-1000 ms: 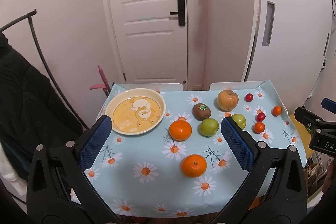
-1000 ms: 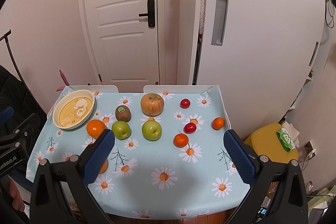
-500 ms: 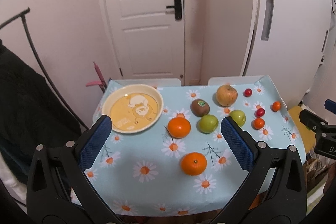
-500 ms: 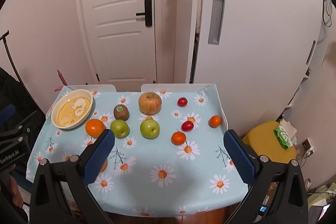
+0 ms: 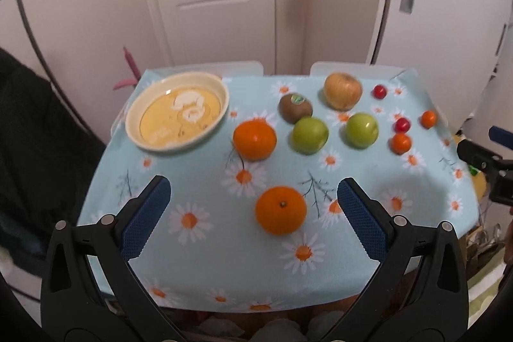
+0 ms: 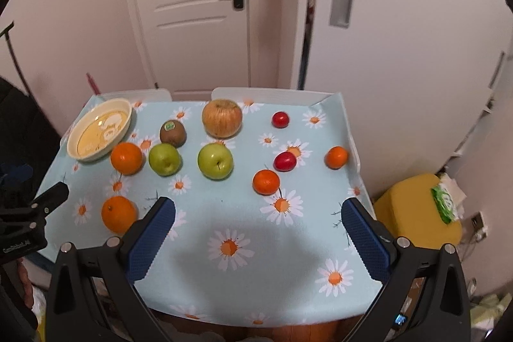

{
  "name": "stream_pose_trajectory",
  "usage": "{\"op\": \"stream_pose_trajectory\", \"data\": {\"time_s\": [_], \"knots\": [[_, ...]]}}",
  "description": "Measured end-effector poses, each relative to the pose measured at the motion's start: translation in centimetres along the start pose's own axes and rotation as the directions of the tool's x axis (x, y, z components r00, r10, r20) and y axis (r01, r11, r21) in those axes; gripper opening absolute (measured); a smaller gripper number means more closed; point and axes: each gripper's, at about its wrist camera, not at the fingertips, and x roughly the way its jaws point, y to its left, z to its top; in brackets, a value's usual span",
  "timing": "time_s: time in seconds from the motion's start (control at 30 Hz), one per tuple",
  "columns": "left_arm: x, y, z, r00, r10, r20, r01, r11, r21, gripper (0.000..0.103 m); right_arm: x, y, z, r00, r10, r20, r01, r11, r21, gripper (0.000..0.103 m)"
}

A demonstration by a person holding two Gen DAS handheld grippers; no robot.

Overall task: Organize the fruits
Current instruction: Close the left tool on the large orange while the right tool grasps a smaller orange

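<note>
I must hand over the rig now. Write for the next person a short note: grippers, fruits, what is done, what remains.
Left gripper: open, empty, above the near orange.
Right gripper: open, empty, over bare tablecloth.
Bowl at the far left corner holds no fruit.
On the cloth: a second orange, kiwi, two green apples, a big yellow apple, four small red and orange fruits on the right.
Done: nothing sorted.
Left: all fruits.

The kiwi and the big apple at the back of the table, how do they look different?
The kiwi is dull brown and egg-shaped; the big apple is yellowish with orange-red streaks and rounder. The kiwi is clearly smaller than the apple. The kiwi carries a green sticker; no sticker shows on the apple. Both rest on the daisy tablecloth, untouched by either gripper.
</note>
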Motion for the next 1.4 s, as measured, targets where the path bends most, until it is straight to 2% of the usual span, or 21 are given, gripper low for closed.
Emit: {"op": "stream_pose_trajectory", "data": {"time_s": [0.13, 0.27, 0.4, 0.6, 0.77, 0.83, 0.9, 0.93, 1.03, 1.1, 1.33, 1.4], "knots": [[1.9, -0.9, -1.5, 0.999, 0.035, -0.023, -0.036, 0.999, -0.028, 0.103, 2.7, -0.9, -0.5, 0.998, 0.063, -0.027, -0.065, 0.996, -0.065, 0.103], [3.9, -1.9, -2.9, 0.997, 0.073, -0.041, -0.074, 0.996, -0.039, 0.103, 5.1, -1.9, -1.5, 0.995, 0.086, -0.040, -0.090, 0.989, -0.120, 0.103], [5.8, -2.8, -4.2, 0.995, 0.087, -0.057, -0.090, 0.995, -0.053, 0.103, 7.8, -2.8, -2.2, 0.989, 0.120, -0.082, -0.130, 0.983, -0.128, 0.103], [8.0, -3.4, -5.3, 0.990, 0.117, -0.079, -0.123, 0.990, -0.074, 0.100, 10.9, -3.5, -2.4, 0.985, 0.142, -0.095, -0.155, 0.978, -0.139, 0.103], [9.3, -3.6, -5.2, 0.987, 0.131, -0.090, -0.139, 0.986, -0.088, 0.086, 12.9, -3.2, -2.3, 0.981, 0.164, -0.105, -0.178, 0.973, -0.149, 0.098], [9.8, -3.7, -5.2, 0.988, 0.127, -0.093, -0.136, 0.986, -0.094, 0.076, 13.7, -2.9, -2.2, 0.980, 0.165, -0.109, -0.180, 0.972, -0.154, 0.097], [10.2, -4.0, -5.1, 0.986, 0.130, -0.103, -0.139, 0.986, -0.092, 0.066, 14.3, -2.7, -2.0, 0.979, 0.172, -0.113, -0.188, 0.970, -0.151, 0.091], [10.4, -4.1, -5.1, 0.984, 0.142, -0.109, -0.152, 0.984, -0.089, 0.065, 14.7, -2.7, -1.9, 0.978, 0.175, -0.117, -0.191, 0.970, -0.149, 0.090], [10.5, -4.2, -5.1, 0.983, 0.150, -0.108, -0.160, 0.983, -0.089, 0.065, 15.7, -2.5, -1.5, 0.976, 0.177, -0.126, -0.195, 0.970, -0.147, 0.082], [10.7, -4.2, -5.1, 0.982, 0.152, -0.108, -0.162, 0.983, -0.089, 0.065, 16.2, -2.4, -1.3, 0.975, 0.180, -0.133, -0.199, 0.969, -0.149, 0.073], [10.7, -4.6, -4.9, 0.980, 0.159, -0.117, -0.170, 0.981, -0.091, 0.064, 17.1, -2.3, -1.0, 0.976, 0.167, -0.140, -0.187, 0.971, -0.148, 0.058], [10.7, -4.5, -4.8, 0.980, 0.159, -0.119, -0.170, 0.981, -0.094, 0.064, 17.1, -2.3, -1.0, 0.978, 0.157, -0.137, -0.178, 0.972, -0.156, 0.049]]}}
